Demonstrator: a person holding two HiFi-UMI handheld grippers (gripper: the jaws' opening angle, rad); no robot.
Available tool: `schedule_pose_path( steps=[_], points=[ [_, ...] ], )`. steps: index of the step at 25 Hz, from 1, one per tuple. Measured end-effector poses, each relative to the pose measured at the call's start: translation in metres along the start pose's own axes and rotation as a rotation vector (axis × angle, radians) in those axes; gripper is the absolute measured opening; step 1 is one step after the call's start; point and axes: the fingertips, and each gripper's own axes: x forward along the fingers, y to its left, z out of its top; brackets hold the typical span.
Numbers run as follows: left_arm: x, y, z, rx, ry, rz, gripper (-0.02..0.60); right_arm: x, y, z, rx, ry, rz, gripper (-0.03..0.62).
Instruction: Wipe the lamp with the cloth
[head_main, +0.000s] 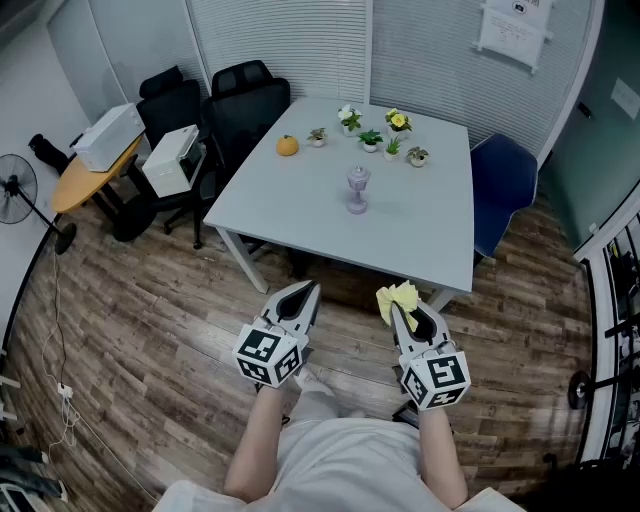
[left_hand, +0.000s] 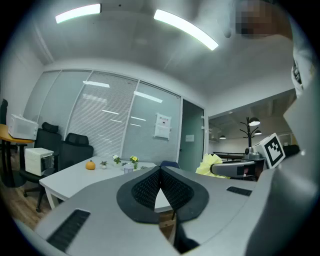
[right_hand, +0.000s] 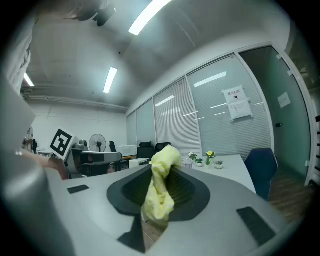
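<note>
A small clear lamp stands near the middle of the white table. Both grippers hover over the wooden floor, short of the table's near edge and pointing toward it. My right gripper is shut on a crumpled yellow cloth, which bunches out above the jaws and hangs down between them. My left gripper is shut with nothing in it; its dark pads meet at the tip. In the left gripper view the lamp shows small on the far tabletop.
A small orange pumpkin and several little potted plants line the table's far side. Black office chairs stand at its left, a blue chair at its right. A side desk with white boxes and a floor fan sit far left.
</note>
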Motion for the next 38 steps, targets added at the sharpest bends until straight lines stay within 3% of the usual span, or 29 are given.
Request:
schedule_pose_path(
  steps=[13, 14, 15, 28, 38],
  points=[
    [-0.003, -0.012, -0.005, -0.001, -0.002, 0.034, 0.005, -0.022, -0.005, -0.002, 0.017, -0.012, 0.007, 0.089],
    [-0.001, -0.012, -0.005, -0.010, -0.019, 0.042, 0.126, -0.024, -0.007, -0.001, 0.027, -0.020, 0.010, 0.089],
    [0.001, -0.011, -0.005, -0.015, -0.030, 0.053, 0.298, -0.026, -0.010, 0.000, 0.037, -0.027, 0.012, 0.090],
    [0.056, 0.004, -0.028, -0.012, 0.047, 0.100, 0.327, -0.014, -0.059, -0.001, 0.056, -0.025, -0.042, 0.094],
    [0.171, 0.041, -0.077, -0.036, 0.170, 0.067, 0.357, 0.070, -0.144, -0.024, 0.071, 0.064, -0.059, 0.094]
  ],
)
